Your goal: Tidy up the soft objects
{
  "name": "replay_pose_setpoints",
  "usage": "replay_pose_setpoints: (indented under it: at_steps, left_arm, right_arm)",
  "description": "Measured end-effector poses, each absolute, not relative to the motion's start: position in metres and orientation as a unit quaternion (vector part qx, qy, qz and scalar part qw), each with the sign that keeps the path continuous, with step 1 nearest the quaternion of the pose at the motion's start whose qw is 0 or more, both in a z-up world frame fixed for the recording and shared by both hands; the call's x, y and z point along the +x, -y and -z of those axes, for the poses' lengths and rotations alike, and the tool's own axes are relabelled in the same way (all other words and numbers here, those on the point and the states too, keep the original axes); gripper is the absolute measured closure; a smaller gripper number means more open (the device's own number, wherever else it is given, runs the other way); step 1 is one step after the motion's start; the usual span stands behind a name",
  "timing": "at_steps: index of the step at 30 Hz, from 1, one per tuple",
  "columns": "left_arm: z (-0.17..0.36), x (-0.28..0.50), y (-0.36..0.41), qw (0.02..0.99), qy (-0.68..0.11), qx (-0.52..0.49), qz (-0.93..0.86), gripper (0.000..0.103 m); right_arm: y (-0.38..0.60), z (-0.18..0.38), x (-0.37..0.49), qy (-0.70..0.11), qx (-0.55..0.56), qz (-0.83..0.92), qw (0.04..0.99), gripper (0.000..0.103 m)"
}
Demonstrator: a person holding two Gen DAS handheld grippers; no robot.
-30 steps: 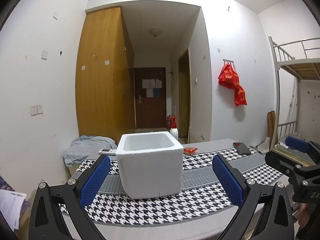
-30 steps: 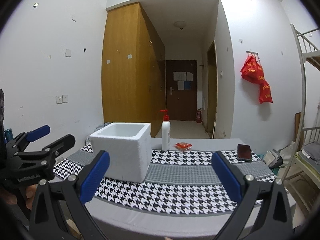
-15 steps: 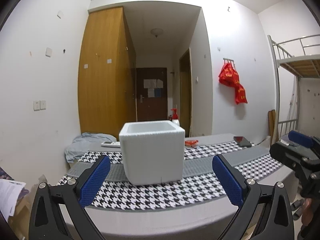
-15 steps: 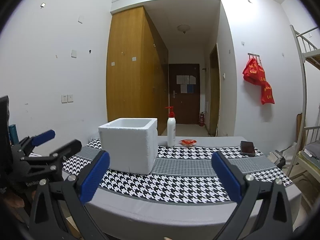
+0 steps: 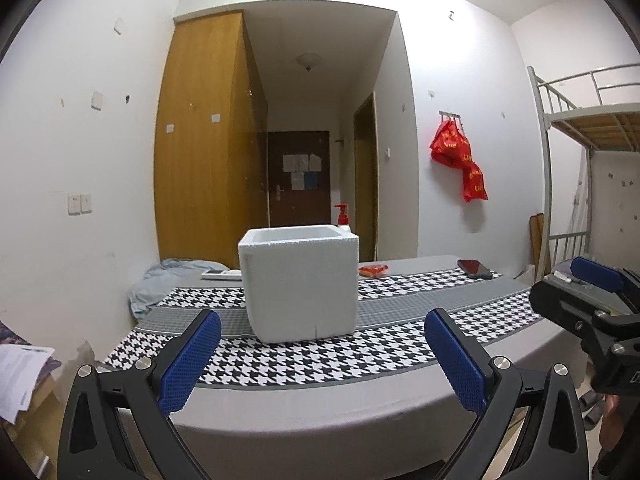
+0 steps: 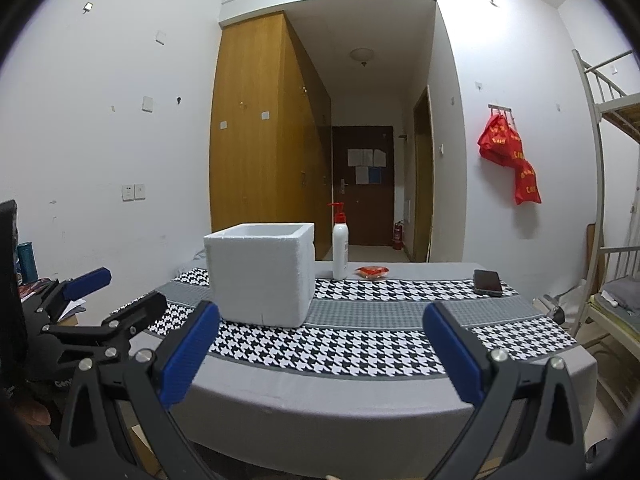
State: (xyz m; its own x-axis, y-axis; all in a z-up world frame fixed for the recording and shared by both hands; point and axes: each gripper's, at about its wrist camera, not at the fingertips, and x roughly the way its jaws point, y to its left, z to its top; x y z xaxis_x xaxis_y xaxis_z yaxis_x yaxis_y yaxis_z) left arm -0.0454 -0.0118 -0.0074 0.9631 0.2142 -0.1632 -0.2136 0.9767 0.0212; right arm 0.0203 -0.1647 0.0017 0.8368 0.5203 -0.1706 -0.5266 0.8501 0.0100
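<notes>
A white foam box [image 5: 300, 284] stands open-topped on the houndstooth cloth of the table [image 5: 320, 360]; it also shows in the right wrist view [image 6: 262, 278]. A small red packet [image 5: 373, 270] lies behind it, seen also in the right wrist view [image 6: 373, 271]. A pale blue cloth [image 5: 160, 284] lies bunched at the table's far left end. My left gripper [image 5: 320, 364] is open and empty, short of the table's near edge. My right gripper [image 6: 320, 360] is open and empty, to the right of the left one.
A white pump bottle [image 6: 340, 246] stands behind the box. A dark phone [image 6: 487, 282] lies at the table's right. A white remote [image 5: 220, 275] lies left of the box. A bunk bed [image 5: 592, 152] stands at right. Papers [image 5: 20, 372] lie at left.
Both grippers have pulled back and dropped lower, so the table and box look farther away and the box's inside is out of sight. Both stay open.
</notes>
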Motion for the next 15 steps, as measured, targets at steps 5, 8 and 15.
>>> replay_pose_setpoints:
  at_steps: [5,8,15]
  left_arm:
    - [0.0035,-0.0532,0.0120,0.991,-0.072,0.005,-0.110,0.001]
    - [0.0041,-0.0505,0.0116,0.991,-0.073,0.005,-0.112,0.001]
    - [0.0071,-0.0475,0.0103,0.990,-0.077,0.005,-0.114,0.001]
  right_arm:
    - [0.1639,-0.0004,0.0166,-0.078,-0.027,-0.273,0.958,0.000]
    - [0.1652,0.0011,0.0213,-0.083,-0.021,-0.275,0.958,0.000]
    - [0.1600,0.0076,0.0255,-0.097,-0.030,-0.278,0.955,0.000]
